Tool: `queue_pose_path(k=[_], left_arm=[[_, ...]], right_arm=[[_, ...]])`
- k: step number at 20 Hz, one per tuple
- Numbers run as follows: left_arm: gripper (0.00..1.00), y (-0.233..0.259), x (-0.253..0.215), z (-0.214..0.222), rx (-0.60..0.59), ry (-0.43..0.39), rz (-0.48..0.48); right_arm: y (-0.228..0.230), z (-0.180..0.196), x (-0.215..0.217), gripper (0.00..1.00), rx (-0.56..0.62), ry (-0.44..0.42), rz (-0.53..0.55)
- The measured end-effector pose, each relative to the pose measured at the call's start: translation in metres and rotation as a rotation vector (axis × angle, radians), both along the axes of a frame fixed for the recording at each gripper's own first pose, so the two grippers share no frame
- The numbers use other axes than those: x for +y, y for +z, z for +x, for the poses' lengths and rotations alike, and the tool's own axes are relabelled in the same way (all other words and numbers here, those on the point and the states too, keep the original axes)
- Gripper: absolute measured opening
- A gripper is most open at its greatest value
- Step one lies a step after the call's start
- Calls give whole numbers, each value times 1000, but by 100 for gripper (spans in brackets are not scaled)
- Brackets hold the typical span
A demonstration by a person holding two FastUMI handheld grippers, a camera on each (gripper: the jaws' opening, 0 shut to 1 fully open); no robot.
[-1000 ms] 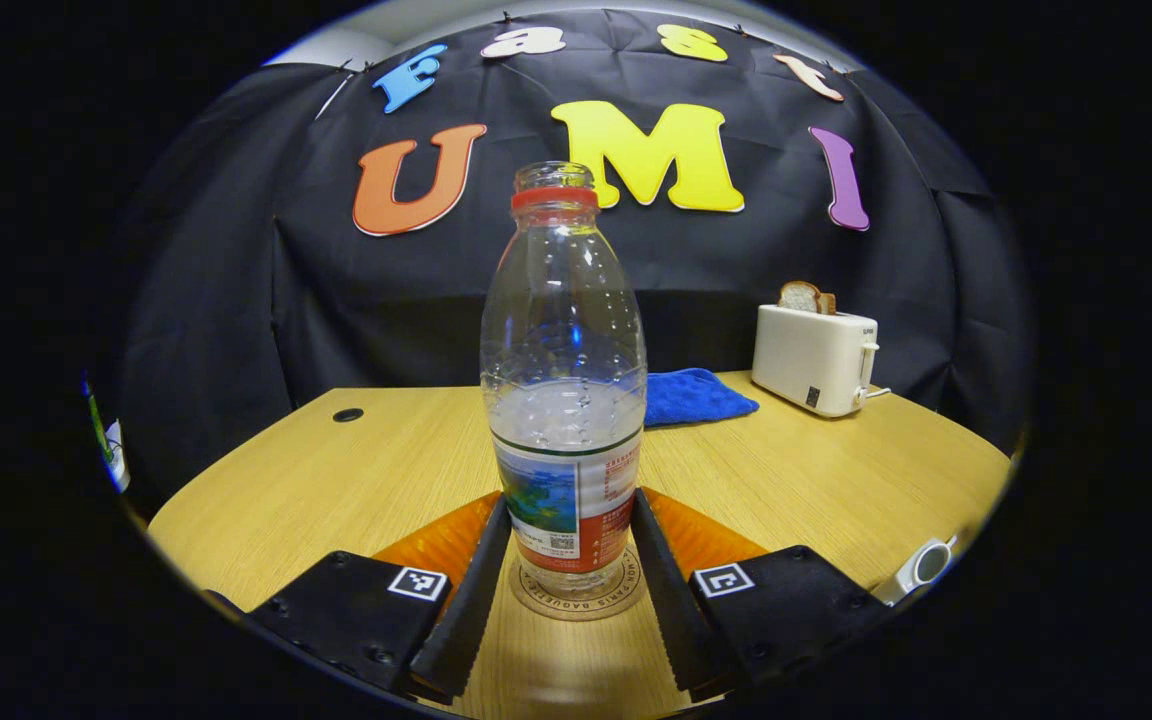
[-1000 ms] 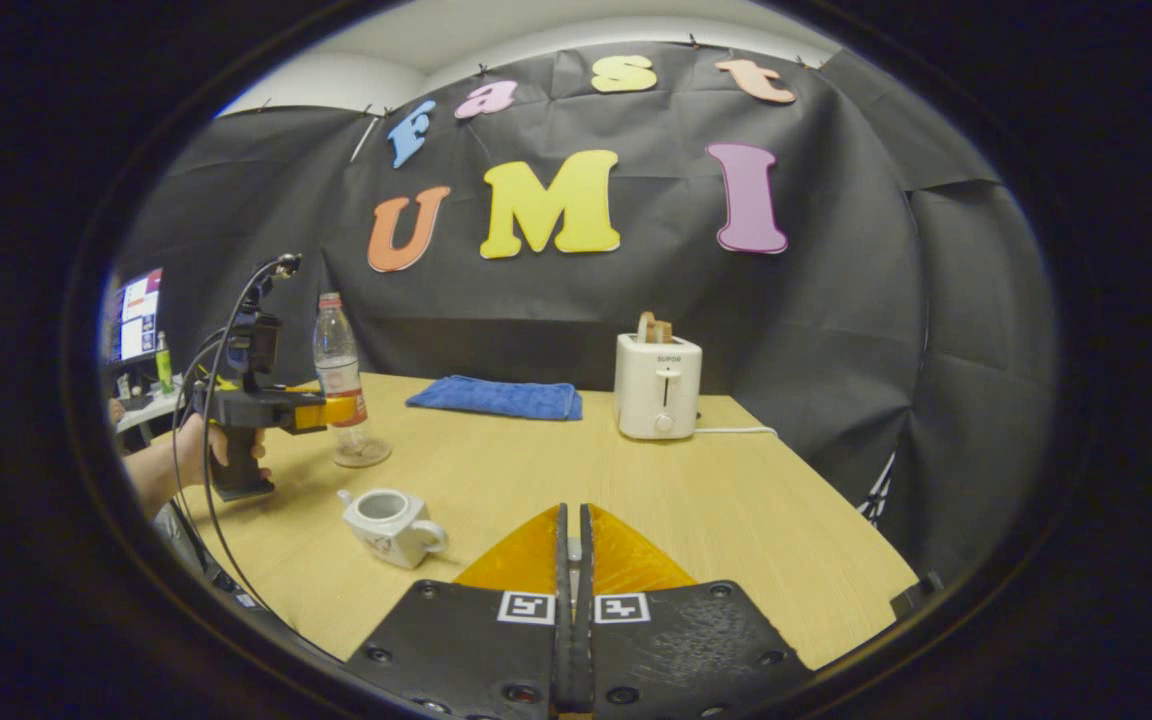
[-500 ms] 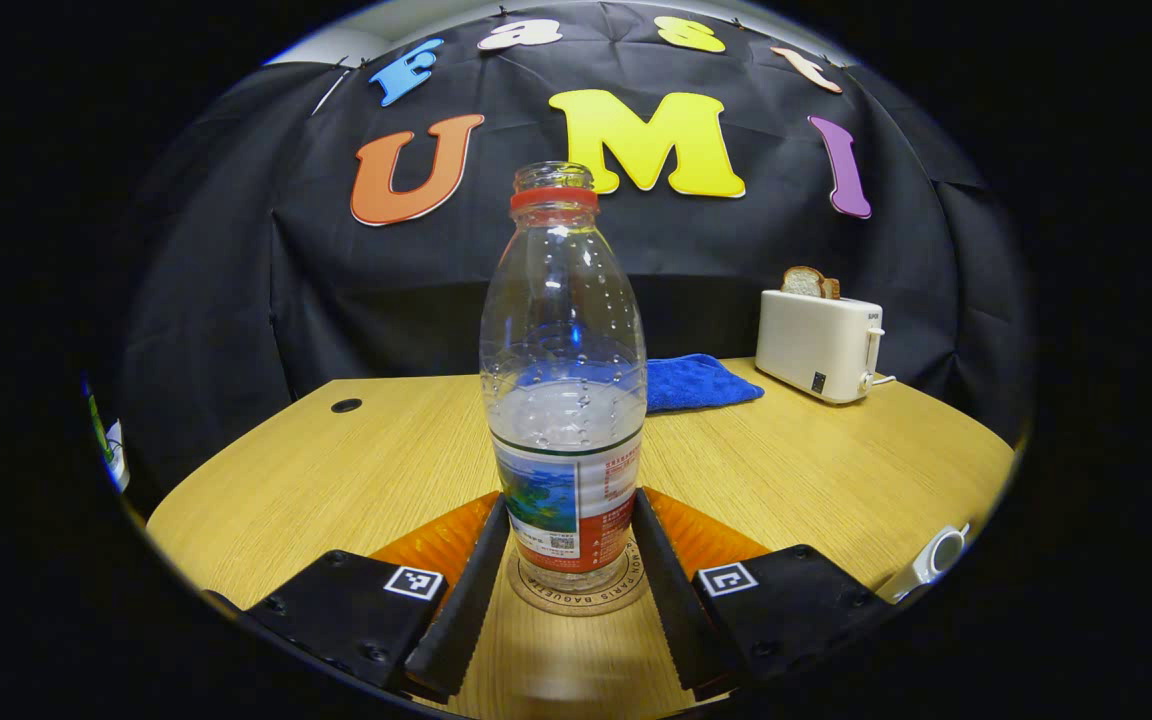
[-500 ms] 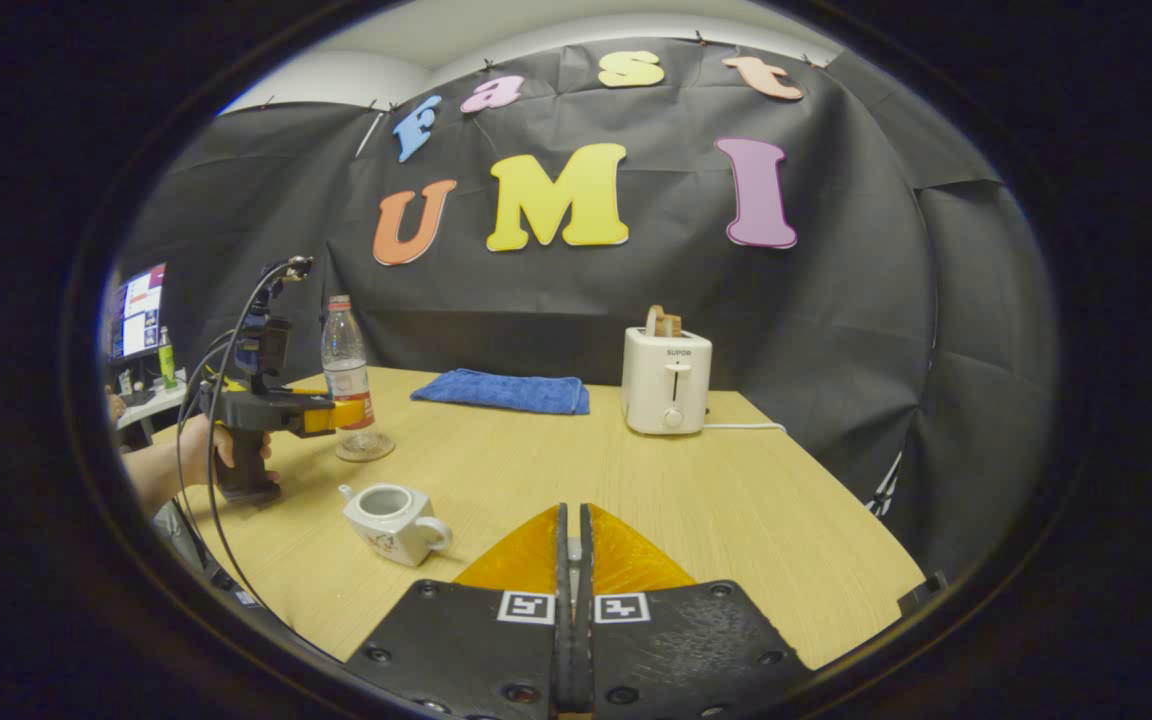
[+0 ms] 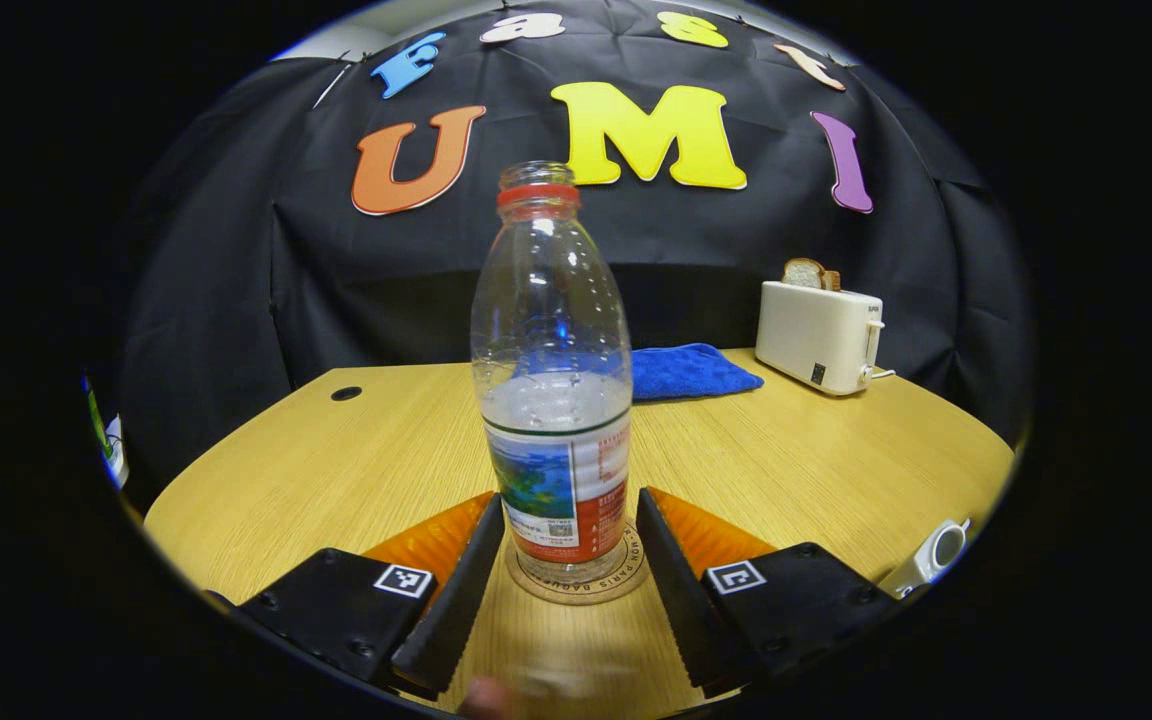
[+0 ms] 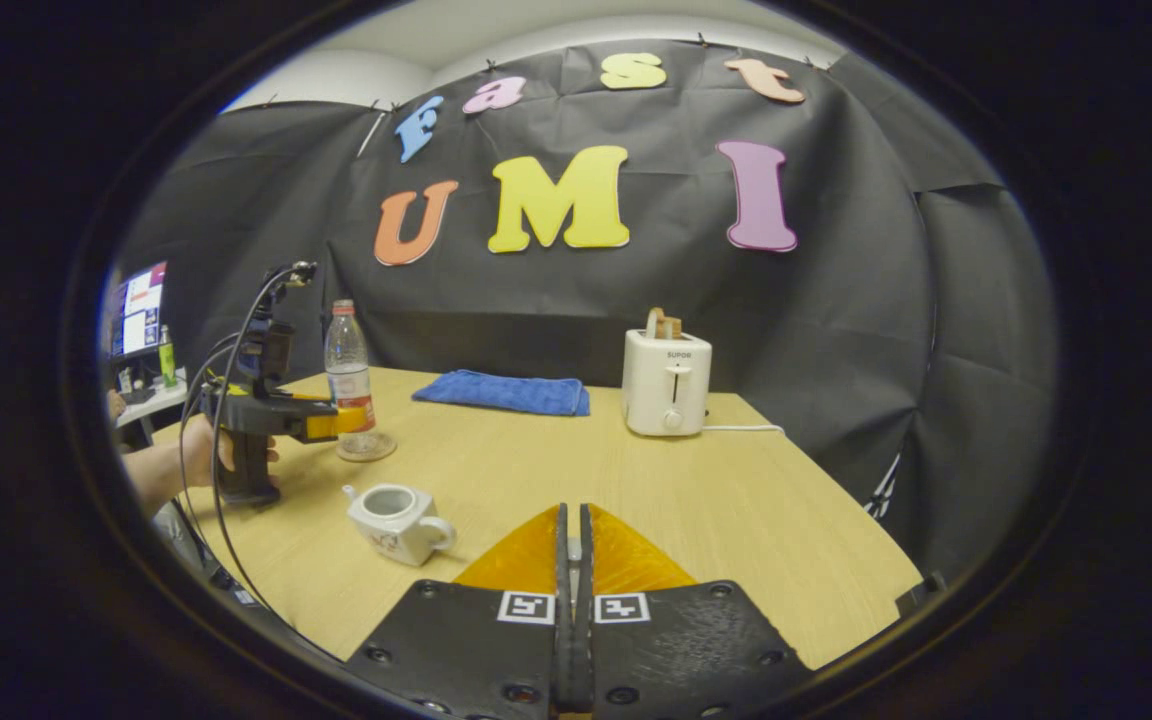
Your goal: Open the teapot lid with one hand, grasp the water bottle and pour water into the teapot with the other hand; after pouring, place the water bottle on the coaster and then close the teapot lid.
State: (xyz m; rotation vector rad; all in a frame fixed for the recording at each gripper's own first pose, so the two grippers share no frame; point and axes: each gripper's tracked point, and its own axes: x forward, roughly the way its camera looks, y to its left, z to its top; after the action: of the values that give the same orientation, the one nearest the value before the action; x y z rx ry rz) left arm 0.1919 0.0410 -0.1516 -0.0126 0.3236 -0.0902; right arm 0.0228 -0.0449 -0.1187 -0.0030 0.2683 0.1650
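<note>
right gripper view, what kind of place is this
Probably a staged recording booth in an office: black cloth wall, a wooden table holding a toaster, and a monitor at the left edge.

Wood table (image 6: 736, 500) w/ coaster (image 5: 576, 580), teapot (image 6: 396, 520), blue cloth (image 6: 501, 393), toaster (image 6: 666, 385).

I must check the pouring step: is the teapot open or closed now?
Open. The teapot shows a bare round mouth, no lid on it.

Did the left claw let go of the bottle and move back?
Yes. The left claw has opened, with gaps beside the bottle, and drawn back a little from the coaster the bottle stands on.
</note>
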Motion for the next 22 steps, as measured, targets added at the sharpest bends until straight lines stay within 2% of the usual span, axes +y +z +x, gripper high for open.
queue_pose_path(k=[1,2,3,7,12,16,22], left_arm=[[86,2,0,-1,-3,1,-6],[95,4,2,-2,-4,9,-7],[100,3,5,-5,-4,13,-13],[100,1,12,-21,21,29,-36],[100,17,34,-71,4,69,-67],[100,39,73,-121,-56,151,-36],[100,49,120,-178,-95,263,21]], right_arm=[[0,0,0,0,0,0,-1],[1,0,1,0,-1,1,0],[2,-1,2,0,-3,3,-1],[6,-3,14,0,-12,18,-1],[25,4,55,0,-57,95,20],[35,16,101,0,-98,185,36],[27,39,148,0,-106,259,44]])
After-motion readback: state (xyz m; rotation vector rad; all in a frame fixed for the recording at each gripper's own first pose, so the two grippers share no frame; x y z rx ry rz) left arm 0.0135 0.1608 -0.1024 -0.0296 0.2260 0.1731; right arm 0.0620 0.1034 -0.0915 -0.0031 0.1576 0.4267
